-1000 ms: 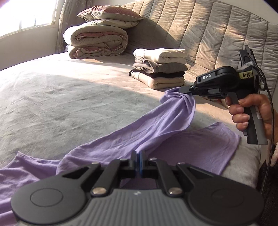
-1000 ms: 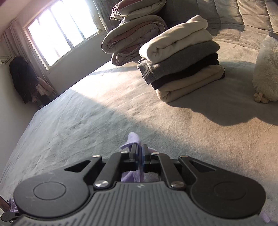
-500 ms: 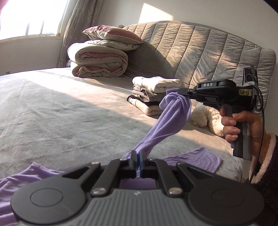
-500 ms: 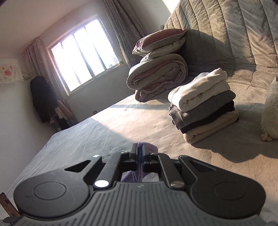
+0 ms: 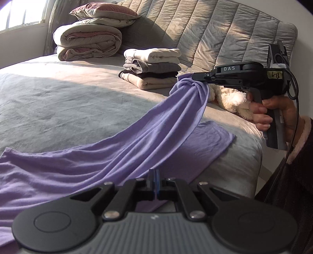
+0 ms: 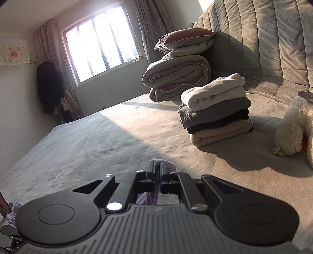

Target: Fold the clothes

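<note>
My left claw [image 5: 154, 175] is pinched tight on an edge of the purple garment [image 5: 121, 156], its two fingers pressed together with the cloth between them. My right claw [image 5: 195, 76] is likewise clamped on a bunched corner of the same garment, held up above the bed [image 5: 58, 101] near the headboard [image 5: 215, 35]; in its own view a small tuft of purple cloth [image 6: 163, 163] pokes out past the closed fingers [image 6: 151, 172]. Between the two claws the garment hangs in a sagging, pleated band, lifted off the mattress, while its left part lies spread on the grey bed cover and another flat part lies on the bed near its right edge, under the hanging band. My right hand [image 5: 273, 111] wraps the handle of the right claw. There are no containers here; the nearest thing to one is the stack of folded clothes [image 5: 152, 68] sitting on the bed beyond the garment: cream on top, then grey, then dark, then beige at the bottom. Behind it, a rolled duvet [image 5: 88, 44] carries two pillows [image 5: 101, 14]. A fluffy white plush toy [image 6: 293, 127] rests to the right of the stack.
</note>
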### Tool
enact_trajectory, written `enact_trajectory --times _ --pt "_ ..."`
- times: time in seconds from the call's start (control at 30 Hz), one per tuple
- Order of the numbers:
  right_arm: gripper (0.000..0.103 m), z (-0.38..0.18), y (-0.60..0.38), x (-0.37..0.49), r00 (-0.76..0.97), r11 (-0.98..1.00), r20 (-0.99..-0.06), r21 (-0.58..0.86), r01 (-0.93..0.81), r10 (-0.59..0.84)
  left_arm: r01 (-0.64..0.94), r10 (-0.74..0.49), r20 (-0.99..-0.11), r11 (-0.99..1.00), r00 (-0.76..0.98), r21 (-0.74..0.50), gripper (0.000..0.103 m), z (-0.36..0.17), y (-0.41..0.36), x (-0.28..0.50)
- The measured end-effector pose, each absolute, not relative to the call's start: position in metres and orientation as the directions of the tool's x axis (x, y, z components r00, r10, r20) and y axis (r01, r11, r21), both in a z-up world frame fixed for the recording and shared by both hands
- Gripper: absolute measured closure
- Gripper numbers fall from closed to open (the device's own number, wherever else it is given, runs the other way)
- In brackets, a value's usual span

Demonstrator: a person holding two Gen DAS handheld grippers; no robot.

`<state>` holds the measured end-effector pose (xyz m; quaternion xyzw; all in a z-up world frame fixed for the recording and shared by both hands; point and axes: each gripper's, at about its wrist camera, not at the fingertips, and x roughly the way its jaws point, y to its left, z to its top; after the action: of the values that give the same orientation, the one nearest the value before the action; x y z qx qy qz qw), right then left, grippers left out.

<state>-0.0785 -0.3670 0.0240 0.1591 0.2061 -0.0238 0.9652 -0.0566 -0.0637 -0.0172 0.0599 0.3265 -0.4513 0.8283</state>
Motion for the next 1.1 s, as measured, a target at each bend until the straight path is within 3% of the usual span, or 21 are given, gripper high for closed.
enact_trajectory --times 0.3,0.37,0.47,0.53,0.57,0.6,0.7,0.77,0.8,0.9,0.97,1.03,1.1 --pt "0.098 -0.009 -0.383 -0.104 0.838 0.961 -0.545 0.215 0.171 -0.028 0.796 -0.701 -0.620 0.574 0.353 -0.195 0.099 -0.024 -0.071 -0.057" --pt "0.098 -0.015 -0.389 -0.107 0.816 0.962 -0.576 0.190 0.194 -0.051 0.798 -0.704 -0.623 0.568 0.342 -0.204 0.093 -0.024 -0.071 -0.056" --pt "0.098 -0.023 -0.400 -0.111 0.786 0.955 -0.614 0.185 0.232 -0.072 0.801 -0.704 -0.629 0.561 0.331 -0.207 0.073 -0.027 -0.075 -0.055" --pt "0.097 -0.026 -0.407 -0.113 0.776 0.947 -0.627 0.204 0.247 -0.068 0.803 -0.703 -0.633 0.559 0.325 -0.207 0.069 -0.028 -0.079 -0.054" --pt "0.095 -0.026 -0.409 -0.113 0.776 0.946 -0.627 0.211 0.248 -0.063 0.804 -0.702 -0.635 0.557 0.322 -0.208 0.069 -0.029 -0.080 -0.054" --pt "0.086 -0.025 -0.409 -0.113 0.779 0.945 -0.624 0.218 0.245 -0.058 0.804 -0.702 -0.637 0.556 0.319 -0.211 0.069 -0.031 -0.082 -0.053" --pt "0.086 -0.023 -0.408 -0.110 0.788 0.944 -0.616 0.243 0.226 -0.030 0.808 -0.703 -0.640 0.550 0.311 -0.211 0.069 -0.033 -0.088 -0.053" --pt "0.076 -0.022 -0.407 -0.105 0.787 0.941 -0.616 0.254 0.226 -0.023 0.811 -0.703 -0.643 0.545 0.305 -0.211 0.069 -0.035 -0.094 -0.052" --pt "0.067 -0.024 -0.406 -0.101 0.783 0.943 -0.622 0.240 0.230 -0.033 0.813 -0.703 -0.644 0.543 0.302 -0.211 0.069 -0.036 -0.096 -0.052" --pt "0.065 -0.031 -0.401 -0.088 0.757 0.955 -0.649 0.173 0.242 -0.074 0.818 -0.701 -0.650 0.537 0.295 -0.208 0.069 -0.040 -0.104 -0.052" --pt "0.067 -0.038 -0.396 -0.079 0.725 0.964 -0.681 0.110 0.242 -0.104 0.820 -0.700 -0.651 0.535 0.294 -0.204 0.069 -0.042 -0.109 -0.052" --pt "0.092 -0.043 -0.390 -0.074 0.710 0.972 -0.691 0.047 0.229 -0.134 0.821 -0.703 -0.649 0.532 0.291 -0.208 0.069 -0.041 -0.112 -0.051" --pt "0.099 -0.044 -0.386 -0.077 0.721 0.976 -0.675 0.008 0.216 -0.154 0.819 -0.706 -0.646 0.532 0.290 -0.214 0.069 -0.041 -0.114 -0.050"
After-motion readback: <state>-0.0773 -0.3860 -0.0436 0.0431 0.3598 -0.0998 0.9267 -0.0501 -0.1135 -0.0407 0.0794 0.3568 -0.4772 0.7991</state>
